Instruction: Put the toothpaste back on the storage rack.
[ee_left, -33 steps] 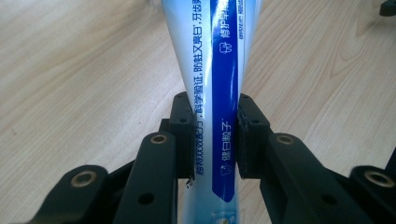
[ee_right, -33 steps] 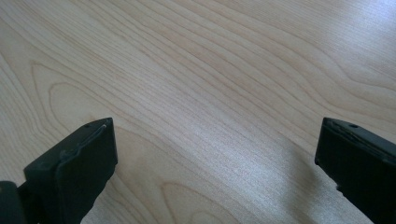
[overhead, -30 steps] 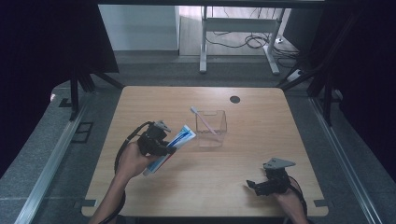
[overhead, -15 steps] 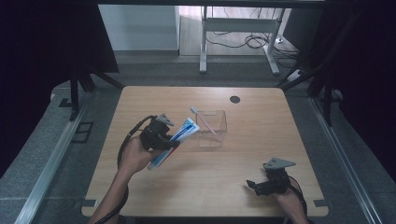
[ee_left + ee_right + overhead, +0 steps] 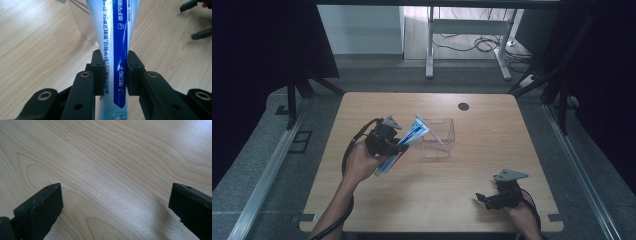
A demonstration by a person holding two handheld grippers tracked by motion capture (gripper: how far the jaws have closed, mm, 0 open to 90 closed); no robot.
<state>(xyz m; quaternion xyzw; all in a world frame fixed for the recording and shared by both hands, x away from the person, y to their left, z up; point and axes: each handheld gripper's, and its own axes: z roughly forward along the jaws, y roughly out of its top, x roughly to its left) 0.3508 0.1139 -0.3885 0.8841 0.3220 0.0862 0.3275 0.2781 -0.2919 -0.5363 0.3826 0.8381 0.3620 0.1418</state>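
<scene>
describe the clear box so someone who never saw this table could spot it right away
On the light wooden table, look near the middle, just right of the left claw that grips a blue and white toothpaste tube. The clear plastic box stands there with a thin pinkish stick leaning in it; it is see-through, unlike its neighbours.

A white-and-blue toothpaste tube (image 5: 404,142) with printed characters along its side is held off the wooden table (image 5: 422,195), tilted, its upper end touching or just at the near-left rim of the clear plastic box (image 5: 439,137); a thin pale stick (image 5: 430,130) leans slantwise inside that box; the box stands upright near the table's middle.
</scene>
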